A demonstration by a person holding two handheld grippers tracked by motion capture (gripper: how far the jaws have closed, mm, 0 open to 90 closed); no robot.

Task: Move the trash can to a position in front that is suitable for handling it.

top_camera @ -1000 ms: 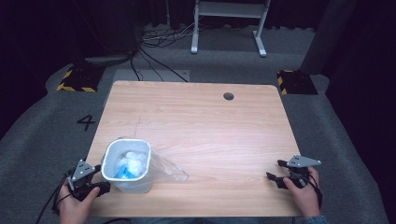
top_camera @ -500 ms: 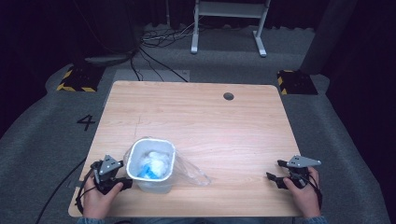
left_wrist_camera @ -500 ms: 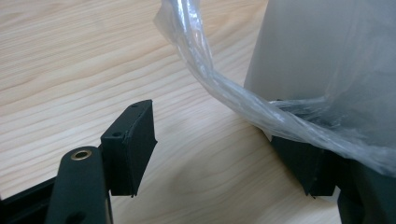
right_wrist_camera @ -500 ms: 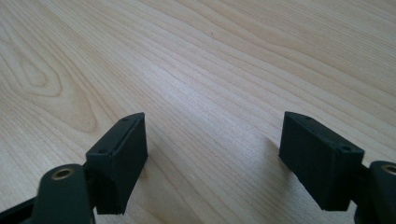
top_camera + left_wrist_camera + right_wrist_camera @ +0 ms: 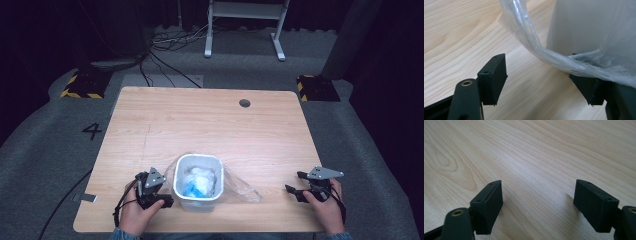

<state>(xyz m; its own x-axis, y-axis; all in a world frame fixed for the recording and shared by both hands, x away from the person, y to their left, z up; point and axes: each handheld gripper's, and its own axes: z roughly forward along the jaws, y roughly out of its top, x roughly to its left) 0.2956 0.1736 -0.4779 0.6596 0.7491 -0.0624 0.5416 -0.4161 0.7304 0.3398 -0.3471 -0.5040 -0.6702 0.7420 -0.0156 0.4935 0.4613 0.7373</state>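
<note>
High view: a white bin point(image 5: 198, 182) lined with a clear plastic bag point(image 5: 240, 186) stands near the table point(image 5: 210, 125) front edge; left tongs point(image 5: 161, 196) just beside it, right tongs point(image 5: 296, 186) well apart.
Left gripper view: jaws wide; bag film drapes over one jaw, nothing gripped.
Right gripper view: jaws wide over bare table.

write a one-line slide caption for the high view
Left gripper beside a plastic-lined white bin; right gripper open over the wooden table.

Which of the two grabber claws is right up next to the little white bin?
The left gripper. It sits beside the white bin with its plastic bag, while the right gripper rests far off over bare table.
</note>
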